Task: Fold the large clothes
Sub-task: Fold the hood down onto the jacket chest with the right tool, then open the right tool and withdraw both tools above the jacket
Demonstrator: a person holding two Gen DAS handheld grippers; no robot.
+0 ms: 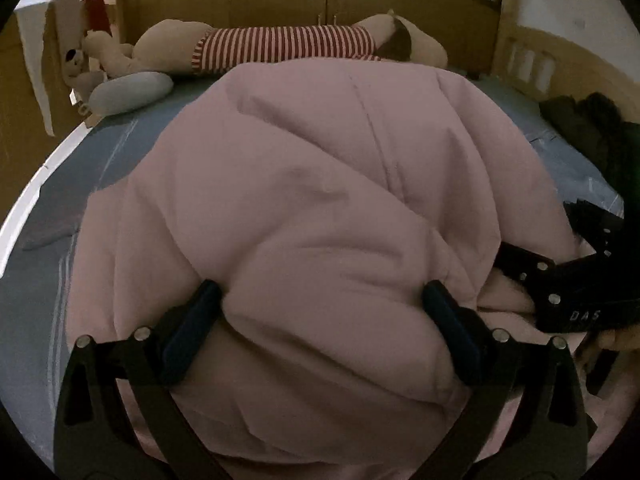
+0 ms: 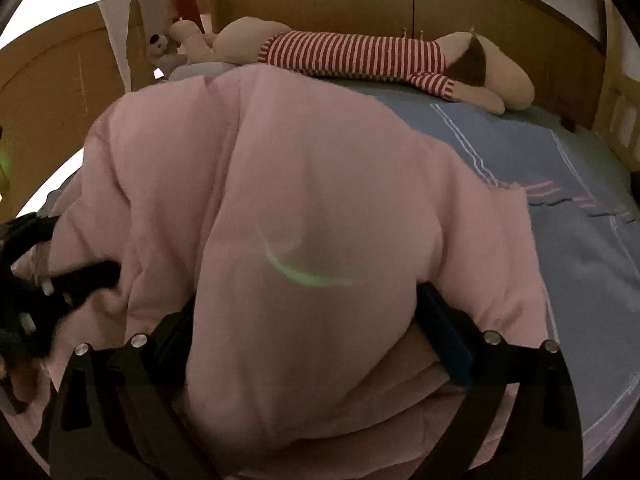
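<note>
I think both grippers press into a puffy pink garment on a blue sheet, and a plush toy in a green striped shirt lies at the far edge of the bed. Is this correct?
Not quite: the plush toy wears a red and white striped shirt, not green, as the right wrist view shows. The rest holds: the left gripper and right gripper both straddle the pink garment on the blue sheet.

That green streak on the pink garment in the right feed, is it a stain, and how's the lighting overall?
Right wrist: the green arc looks like lens flare, with a second green glow at the left edge, so likely no stain. Both views: dim, with fisheye bending at the rims. Left wrist: the garment looks soft and dull pink, without glare.
</note>
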